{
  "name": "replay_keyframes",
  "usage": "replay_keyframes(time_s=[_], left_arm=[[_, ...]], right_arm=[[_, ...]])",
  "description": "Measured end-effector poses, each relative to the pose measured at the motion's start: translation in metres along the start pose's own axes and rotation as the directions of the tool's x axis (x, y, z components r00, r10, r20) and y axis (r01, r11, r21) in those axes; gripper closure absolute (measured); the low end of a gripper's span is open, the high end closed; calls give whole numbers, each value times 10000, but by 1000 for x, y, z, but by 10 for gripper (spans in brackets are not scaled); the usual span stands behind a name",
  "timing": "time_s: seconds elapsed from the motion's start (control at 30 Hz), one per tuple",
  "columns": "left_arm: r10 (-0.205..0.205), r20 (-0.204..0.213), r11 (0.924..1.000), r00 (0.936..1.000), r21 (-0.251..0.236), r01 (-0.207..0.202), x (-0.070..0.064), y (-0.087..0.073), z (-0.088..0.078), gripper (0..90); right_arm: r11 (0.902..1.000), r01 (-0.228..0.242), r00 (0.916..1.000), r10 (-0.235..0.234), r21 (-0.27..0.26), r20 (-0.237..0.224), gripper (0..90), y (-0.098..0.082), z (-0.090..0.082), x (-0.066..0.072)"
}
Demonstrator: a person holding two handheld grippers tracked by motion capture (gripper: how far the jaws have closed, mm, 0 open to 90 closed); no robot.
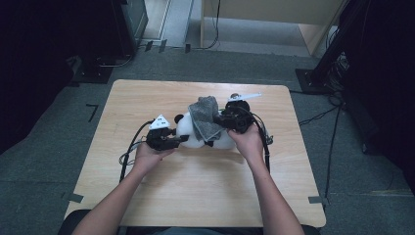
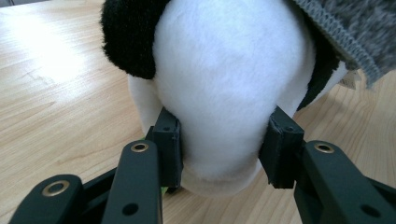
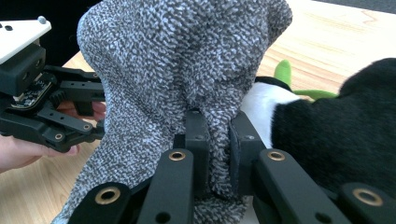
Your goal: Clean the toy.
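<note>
Left gripper (image 2: 219,140) first: its black fingers (image 2: 169,140) are squeezed onto the white round head of the plush panda toy, black and white (image 2: 224,79), one pad on each side, denting the fur a bit. You can see that best in the left gripper view, where a black ear sits up at the top left of the head. In the high view that same left gripper (image 1: 182,139) comes at the panda (image 1: 188,128) from its left end.

The right gripper (image 3: 219,140) has its fingers (image 3: 197,135) pinched on a fold of the grey knitted cloth (image 3: 177,60), with the fabric bunched up between the pads and rising above them. In the high view the right gripper (image 1: 222,120) sits at the panda's right side, and the cloth (image 1: 205,117) lies draped over the middle of the panda, across its back, hanging a little past it on the far side.

In the right gripper view the panda's black fuzzy part is right beside the cloth, and there's a small bright green bit (image 3: 282,72) poking up behind the panda.

The panda itself lies on the light wooden table (image 1: 195,196), roughly in the middle of the top, a bit toward the far edge. Both hands are just on the near side of the panda, forearms coming in from the near edge of the table. Cables trail off each gripper.
</note>
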State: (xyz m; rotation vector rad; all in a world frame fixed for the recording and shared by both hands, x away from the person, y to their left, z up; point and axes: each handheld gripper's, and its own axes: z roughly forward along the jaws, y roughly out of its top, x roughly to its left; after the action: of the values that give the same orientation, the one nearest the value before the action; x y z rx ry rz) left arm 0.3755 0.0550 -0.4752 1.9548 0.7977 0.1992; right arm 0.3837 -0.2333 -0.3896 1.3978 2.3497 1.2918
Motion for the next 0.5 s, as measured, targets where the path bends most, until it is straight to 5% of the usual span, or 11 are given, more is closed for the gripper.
replay_keyframes(time_s=[0.5], left_arm=[[-153, 48, 9999, 9999, -56, 154, -1, 3, -2, 595]], right_arm=[[9972, -542, 9974, 565, -510, 444, 814, -17, -42, -29]])
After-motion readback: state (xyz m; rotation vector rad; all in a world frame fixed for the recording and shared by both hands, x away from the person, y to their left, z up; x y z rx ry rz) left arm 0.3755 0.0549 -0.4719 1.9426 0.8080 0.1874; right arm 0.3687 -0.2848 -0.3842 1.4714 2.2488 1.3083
